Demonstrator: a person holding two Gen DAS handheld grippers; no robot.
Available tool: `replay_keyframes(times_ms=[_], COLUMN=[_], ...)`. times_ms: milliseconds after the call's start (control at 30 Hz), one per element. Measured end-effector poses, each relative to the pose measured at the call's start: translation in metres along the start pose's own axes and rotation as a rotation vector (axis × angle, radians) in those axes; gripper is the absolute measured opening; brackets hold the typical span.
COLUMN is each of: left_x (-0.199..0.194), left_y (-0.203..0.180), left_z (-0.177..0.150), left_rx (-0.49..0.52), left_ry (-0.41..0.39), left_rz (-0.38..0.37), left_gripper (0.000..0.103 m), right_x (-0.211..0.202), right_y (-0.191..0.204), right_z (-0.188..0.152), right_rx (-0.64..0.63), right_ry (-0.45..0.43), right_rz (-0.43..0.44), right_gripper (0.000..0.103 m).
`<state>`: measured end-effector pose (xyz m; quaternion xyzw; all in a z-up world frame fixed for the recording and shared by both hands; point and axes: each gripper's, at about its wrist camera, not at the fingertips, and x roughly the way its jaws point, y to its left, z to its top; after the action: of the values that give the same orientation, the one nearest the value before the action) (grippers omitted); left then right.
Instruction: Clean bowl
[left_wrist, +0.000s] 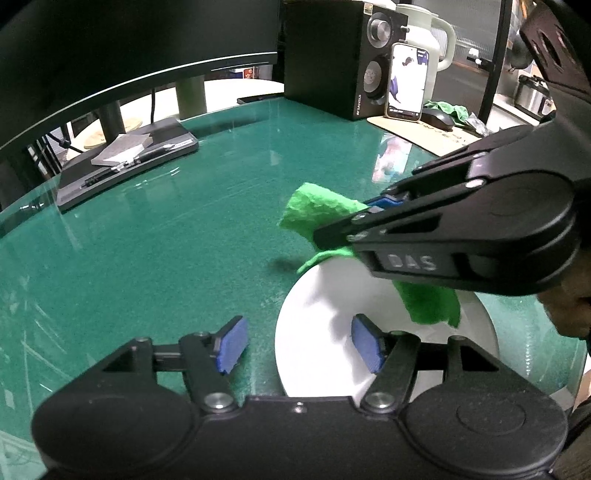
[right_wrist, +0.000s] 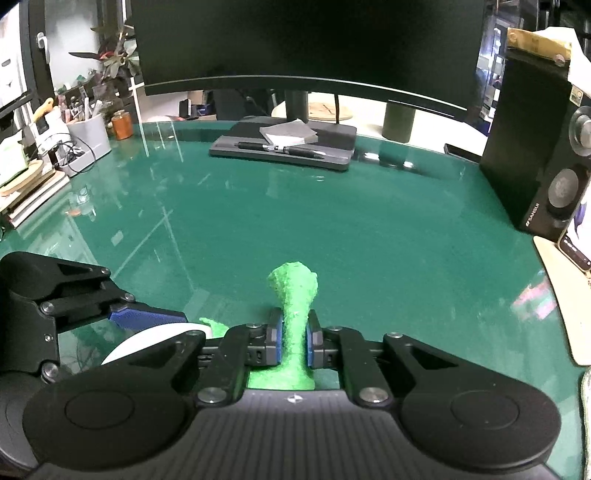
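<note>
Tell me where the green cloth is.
In the right wrist view, the crumpled green cloth sits pinched in the right tool, beside the white bowl on the green table.

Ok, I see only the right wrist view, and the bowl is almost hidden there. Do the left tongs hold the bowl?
Observer: No. The left tongs stand open across the rim of the white bowl: one pad inside, one outside, neither pressing.
Operator: And the cloth below the right tongs?
Observer: The green cloth, clamped in the right tongs, hangs down over the bowl's inside. I cannot tell if it touches.
Operator: Is something in the bowl?
Observer: The visible inside looks bare white.
</note>
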<state>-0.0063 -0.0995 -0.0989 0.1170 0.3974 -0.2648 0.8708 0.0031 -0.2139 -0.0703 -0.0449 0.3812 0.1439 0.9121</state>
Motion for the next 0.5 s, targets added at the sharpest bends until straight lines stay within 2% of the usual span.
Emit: replay_keyframes(times_ms=[267,500], left_x=[0.000,0.000], left_y=[-0.001,0.000], left_z=[0.000,0.000], left_rx=[-0.002,0.001], left_ry=[0.004,0.004], left_rz=[0.011,0.013], left_gripper=[0.063,0.064], right_x=[0.010,-0.005], right_y=[0.010,-0.015], right_z=[0.006,-0.007], right_rx=[0.006,0.093], right_ry=[-0.025,-0.036], right_rz=[0.072,0.036], right_gripper=[0.012,0.012])
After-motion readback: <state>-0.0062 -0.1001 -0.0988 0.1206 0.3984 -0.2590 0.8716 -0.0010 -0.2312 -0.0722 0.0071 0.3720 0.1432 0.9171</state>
